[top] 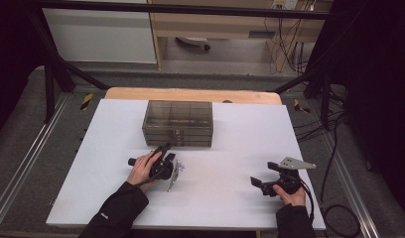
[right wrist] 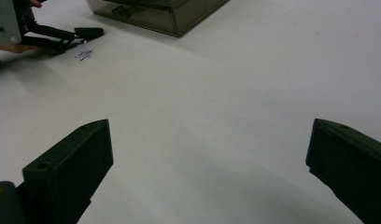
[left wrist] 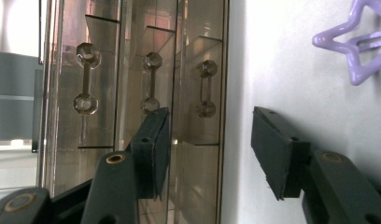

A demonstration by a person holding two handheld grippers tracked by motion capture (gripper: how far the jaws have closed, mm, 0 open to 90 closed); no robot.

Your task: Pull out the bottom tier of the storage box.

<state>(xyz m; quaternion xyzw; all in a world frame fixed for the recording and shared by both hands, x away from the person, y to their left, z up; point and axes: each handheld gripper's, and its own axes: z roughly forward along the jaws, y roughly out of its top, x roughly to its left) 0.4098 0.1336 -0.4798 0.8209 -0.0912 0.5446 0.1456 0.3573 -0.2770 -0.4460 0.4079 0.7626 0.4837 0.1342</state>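
In the left gripper view the purple star-shaped clip (left wrist: pixel 354 44) is cut off at the top right corner. In the high view it is a faint speck on the white table (top: pixel 230 198) just right of the left gripper (top: pixel 167 148), too small to make out in detail. That view turns the smoky clear drawer box (left wrist: pixel 146 93) on its side, with three drawer handles showing through its front. In the high view the box (top: pixel 178 123) stands at the far middle of the table.

The left hand (top: pixel 143 168) holds its gripper rolled onto its side, pointing at the box's near face. Its jaws stand partly open with nothing between them; one probably lies close against the box front. The right gripper (top: pixel 256 182) rests near the table's near right edge, jaws wide and empty.
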